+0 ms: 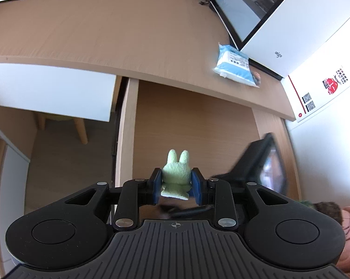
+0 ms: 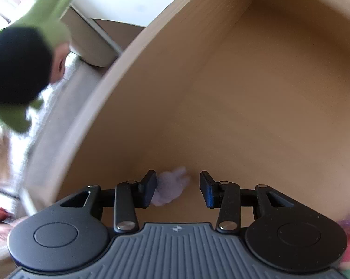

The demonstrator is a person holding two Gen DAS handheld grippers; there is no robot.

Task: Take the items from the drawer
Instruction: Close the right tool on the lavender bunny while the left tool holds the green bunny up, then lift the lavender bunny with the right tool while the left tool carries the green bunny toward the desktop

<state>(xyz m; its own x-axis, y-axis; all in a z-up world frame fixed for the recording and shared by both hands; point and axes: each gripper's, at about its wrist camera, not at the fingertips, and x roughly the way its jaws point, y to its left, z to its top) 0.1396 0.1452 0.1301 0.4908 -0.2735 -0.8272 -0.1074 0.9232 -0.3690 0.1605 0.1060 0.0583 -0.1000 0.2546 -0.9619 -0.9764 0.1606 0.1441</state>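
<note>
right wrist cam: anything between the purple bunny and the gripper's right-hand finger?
Nothing. In the right wrist view the purple bunny sits against the other finger; only bare drawer floor separates it from the right-hand finger.

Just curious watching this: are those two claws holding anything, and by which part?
The left claw pinches a green toy bunny by its body. The right claw grips nothing; a purple bunny lies between its open fingers.

tissue pack (image 1: 236,66) on desk (image 1: 105,28) — behind drawer (image 1: 193,121).

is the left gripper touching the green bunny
Touching: the left wrist view shows the left gripper with both blue pads pressed against the sides of the green bunny.
</note>
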